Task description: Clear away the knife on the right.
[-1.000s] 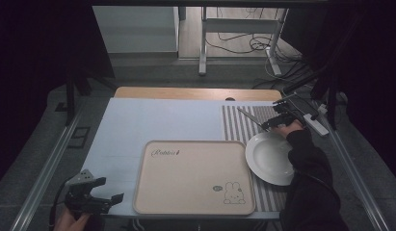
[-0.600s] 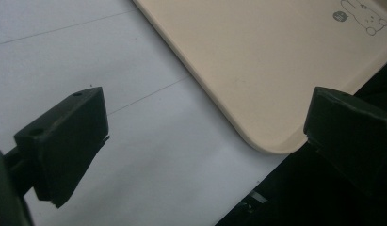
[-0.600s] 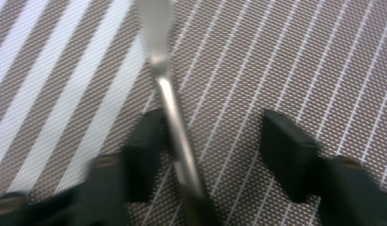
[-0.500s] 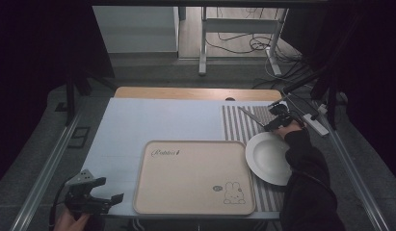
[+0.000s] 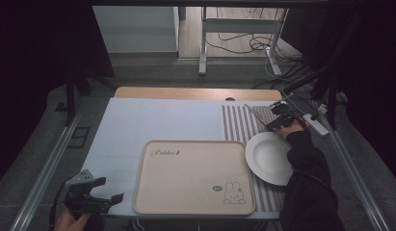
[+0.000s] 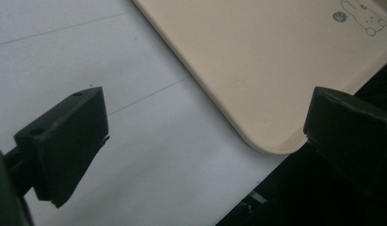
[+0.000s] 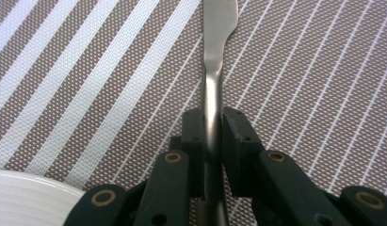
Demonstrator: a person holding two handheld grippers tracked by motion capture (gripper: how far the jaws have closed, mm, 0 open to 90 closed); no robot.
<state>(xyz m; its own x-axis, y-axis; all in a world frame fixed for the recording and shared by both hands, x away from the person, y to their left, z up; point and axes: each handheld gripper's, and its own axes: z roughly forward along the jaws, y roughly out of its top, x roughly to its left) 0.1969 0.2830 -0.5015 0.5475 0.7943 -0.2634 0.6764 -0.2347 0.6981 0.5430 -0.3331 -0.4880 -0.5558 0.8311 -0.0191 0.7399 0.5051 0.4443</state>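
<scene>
A silver table knife [image 7: 218, 47] lies on the striped placemat [image 7: 323, 70], blade pointing away from me. My right gripper [image 7: 212, 136] has just been closing on its handle, and the two pads now press on it from both sides. In the high view this gripper [image 5: 277, 122] sits at the far right of the table with the knife [image 5: 256, 114] reaching out to its left. My left gripper [image 5: 101, 199] rests open at the near left corner, and between its wide jaws [image 6: 210, 122] there is only the table.
A white plate [image 5: 270, 156] lies on the placemat [image 5: 236, 122] just in front of the right gripper, and its rim [image 7: 21, 188] shows close to the jaws. A beige tray [image 5: 193, 175] with a rabbit print lies empty at the front middle. The pale blue table top [image 5: 152, 118] stretches to the left.
The right gripper's jaws have come together on the knife handle. Both hands have stayed where they were.
</scene>
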